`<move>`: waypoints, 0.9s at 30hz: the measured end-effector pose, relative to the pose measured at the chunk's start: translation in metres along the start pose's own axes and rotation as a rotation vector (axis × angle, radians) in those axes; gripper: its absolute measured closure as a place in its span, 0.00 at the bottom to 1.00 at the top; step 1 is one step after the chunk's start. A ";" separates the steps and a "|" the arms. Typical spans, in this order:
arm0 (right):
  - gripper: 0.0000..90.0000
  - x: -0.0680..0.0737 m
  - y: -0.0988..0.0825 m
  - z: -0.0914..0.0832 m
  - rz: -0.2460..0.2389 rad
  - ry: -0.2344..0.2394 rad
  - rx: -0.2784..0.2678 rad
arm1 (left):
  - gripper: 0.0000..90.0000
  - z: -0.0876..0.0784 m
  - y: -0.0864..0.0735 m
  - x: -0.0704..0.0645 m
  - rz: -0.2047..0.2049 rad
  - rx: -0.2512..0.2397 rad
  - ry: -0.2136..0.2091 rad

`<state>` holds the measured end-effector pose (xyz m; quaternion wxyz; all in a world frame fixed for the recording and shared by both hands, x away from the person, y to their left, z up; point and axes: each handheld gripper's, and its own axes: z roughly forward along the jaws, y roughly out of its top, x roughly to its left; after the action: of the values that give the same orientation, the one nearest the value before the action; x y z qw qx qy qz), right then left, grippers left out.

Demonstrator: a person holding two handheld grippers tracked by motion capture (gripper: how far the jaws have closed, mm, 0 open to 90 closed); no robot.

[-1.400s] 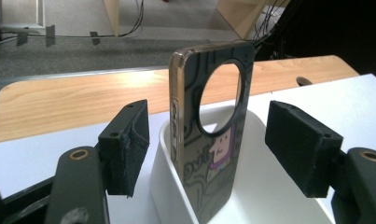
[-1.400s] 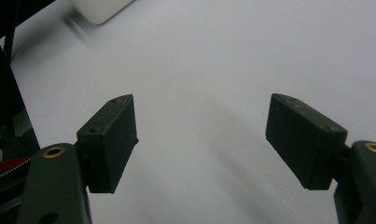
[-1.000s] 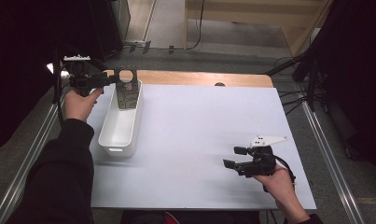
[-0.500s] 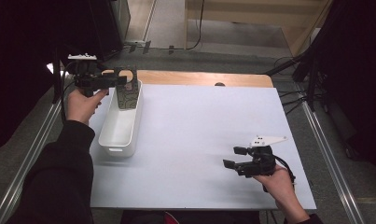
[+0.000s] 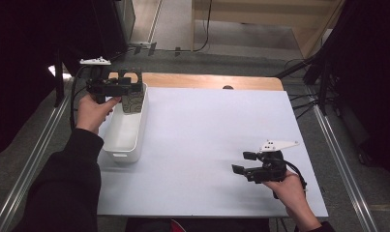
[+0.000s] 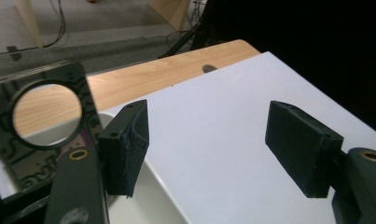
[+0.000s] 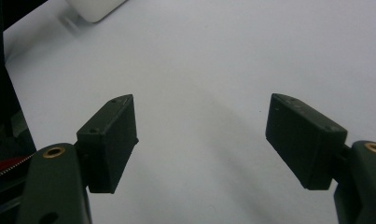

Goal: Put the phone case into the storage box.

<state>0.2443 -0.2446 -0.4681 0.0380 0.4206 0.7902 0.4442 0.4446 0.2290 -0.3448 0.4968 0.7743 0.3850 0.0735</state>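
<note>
The dark plate (image 5: pixel 131 96) with its round hole stands tilted in the far end of the white bin (image 5: pixel 122 140), upper left of the frame. At lower right my right gripper (image 5: pixel 242 163) rests with jaws apart, holding nothing. My left gripper (image 5: pixel 132 88) has drifted rightward beside the plate over the last second, jaws wide and empty, so I judge the plate released. White tabletop (image 5: pixel 212 130), wooden edge (image 5: pixel 207 81), dark room beyond.

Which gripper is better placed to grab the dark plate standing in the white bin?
Left. The left gripper hovers open right beside the dark plate at the white bin's far end. The right gripper sits open at the table's near right, well apart from it.
</note>
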 end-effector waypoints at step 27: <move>0.27 0.000 0.000 0.000 0.003 -0.009 0.004 | 0.34 0.002 -0.035 -0.046 0.080 0.080 -0.085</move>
<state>0.2439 -0.2445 -0.4678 0.0400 0.4237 0.7904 0.4407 0.3954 0.2037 -0.3624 0.4779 0.8108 0.3348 0.0450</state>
